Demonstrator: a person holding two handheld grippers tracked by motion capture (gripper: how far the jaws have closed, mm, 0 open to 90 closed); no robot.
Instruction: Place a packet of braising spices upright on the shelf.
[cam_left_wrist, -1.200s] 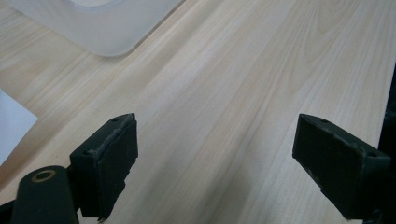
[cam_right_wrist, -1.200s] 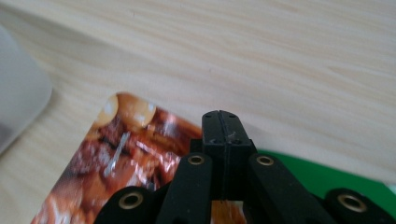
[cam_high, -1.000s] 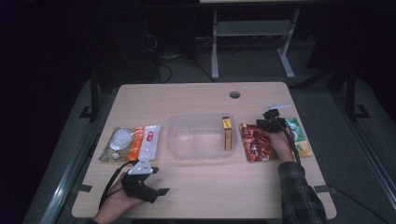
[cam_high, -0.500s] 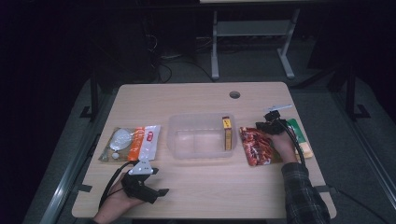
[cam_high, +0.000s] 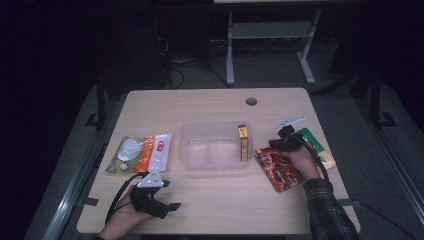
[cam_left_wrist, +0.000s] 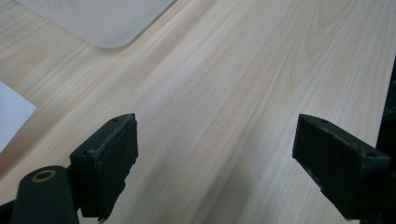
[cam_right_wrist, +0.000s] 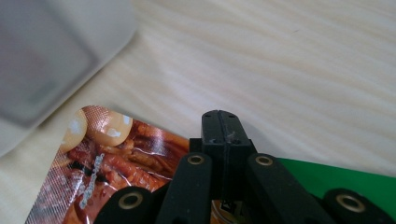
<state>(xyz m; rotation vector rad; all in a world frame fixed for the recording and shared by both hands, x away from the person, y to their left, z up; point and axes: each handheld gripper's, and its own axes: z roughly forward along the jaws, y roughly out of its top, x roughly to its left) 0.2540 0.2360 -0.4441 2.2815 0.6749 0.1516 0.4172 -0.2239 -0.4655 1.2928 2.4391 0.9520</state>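
The right claw (cam_right_wrist: 219, 122) is seen with its jaws pressed together and nothing between them, held just above the far edge of the red snack packet (cam_high: 277, 168), which lies flat near the table's (cam_high: 210, 105) right edge, beside the clear tub (cam_high: 215, 150). The left claw (cam_left_wrist: 224, 158) is held wide open and empty over bare wood near the front left corner.
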